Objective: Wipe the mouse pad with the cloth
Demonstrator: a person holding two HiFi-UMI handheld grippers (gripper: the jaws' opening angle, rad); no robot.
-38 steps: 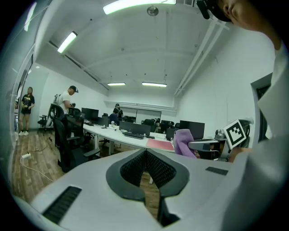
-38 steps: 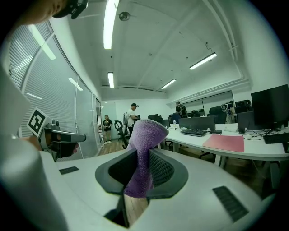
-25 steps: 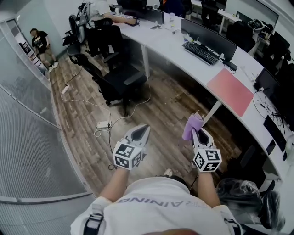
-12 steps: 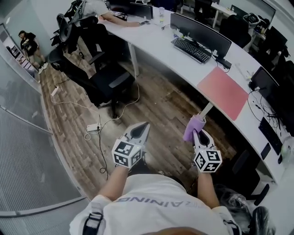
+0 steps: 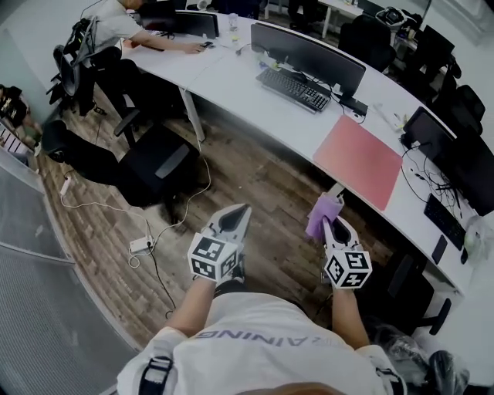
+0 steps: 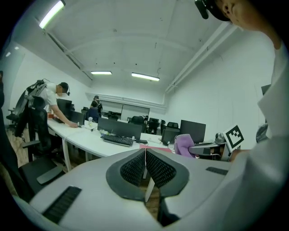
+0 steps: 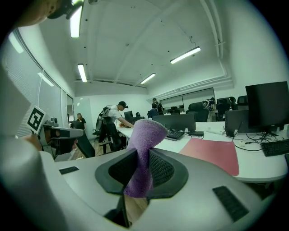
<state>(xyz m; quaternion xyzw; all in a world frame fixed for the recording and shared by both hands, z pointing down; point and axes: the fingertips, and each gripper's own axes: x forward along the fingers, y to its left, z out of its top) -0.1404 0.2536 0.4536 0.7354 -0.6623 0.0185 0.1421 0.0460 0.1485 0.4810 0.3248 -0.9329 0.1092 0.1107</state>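
Note:
A pink mouse pad (image 5: 360, 160) lies on the long white desk (image 5: 255, 81), ahead and to the right of me; it also shows in the right gripper view as the mouse pad (image 7: 212, 154). My right gripper (image 5: 327, 223) is shut on a purple cloth (image 5: 321, 213), which sticks up from between the jaws as the cloth (image 7: 143, 149). It hangs over the wooden floor, short of the desk edge. My left gripper (image 5: 234, 221) is shut with nothing in it, level with the right one; in its own view the left gripper (image 6: 145, 166) has its pads together.
Monitors (image 5: 307, 55) and a keyboard (image 5: 293, 89) stand on the desk left of the pad. A black office chair (image 5: 147, 166) and floor cables (image 5: 143, 245) are to my left. A person (image 5: 123, 23) leans over the desk's far end. More monitors (image 5: 428, 135) sit at right.
The view has moved forward and rightward: the desk and pink pad are nearer and more central. Both grippers keep the same pose, the right still holding the cloth.

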